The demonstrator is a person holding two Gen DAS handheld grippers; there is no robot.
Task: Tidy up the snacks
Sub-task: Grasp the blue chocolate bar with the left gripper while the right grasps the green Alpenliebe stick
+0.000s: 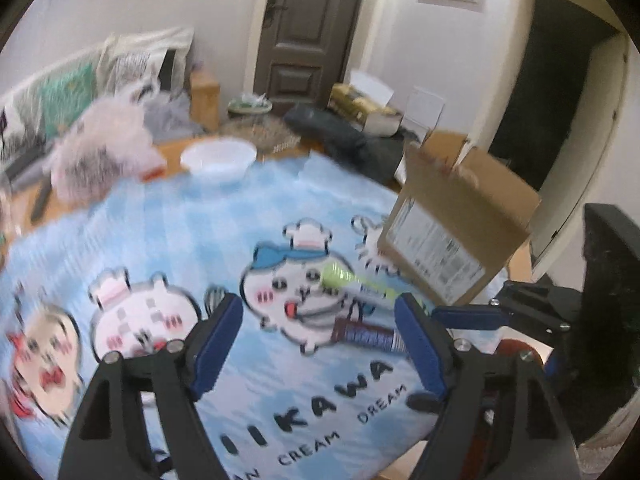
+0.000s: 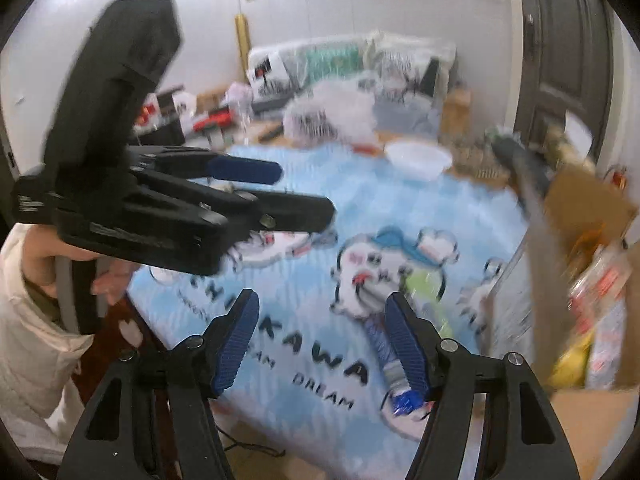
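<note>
Blue mat (image 1: 168, 232): snack stick (image 2: 380, 340) just by open right gripper (image 2: 320, 340) pad.

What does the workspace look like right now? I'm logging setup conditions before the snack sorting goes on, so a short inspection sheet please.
Surface: blue checked cartoon cloth covers the table.
Job's things: green tube snack and dark striped snack stick lie on the cloth; open cardboard box at its right side, packets inside.
Clutter: white bowl, fluffy white heap at the far edge.
Grippers: left tool open, empty; right tool open, empty.
Cables: thin dark cord below the table's near edge.
Surroundings: brown door, cushions, boxes on the floor; frames are blurred.
</note>
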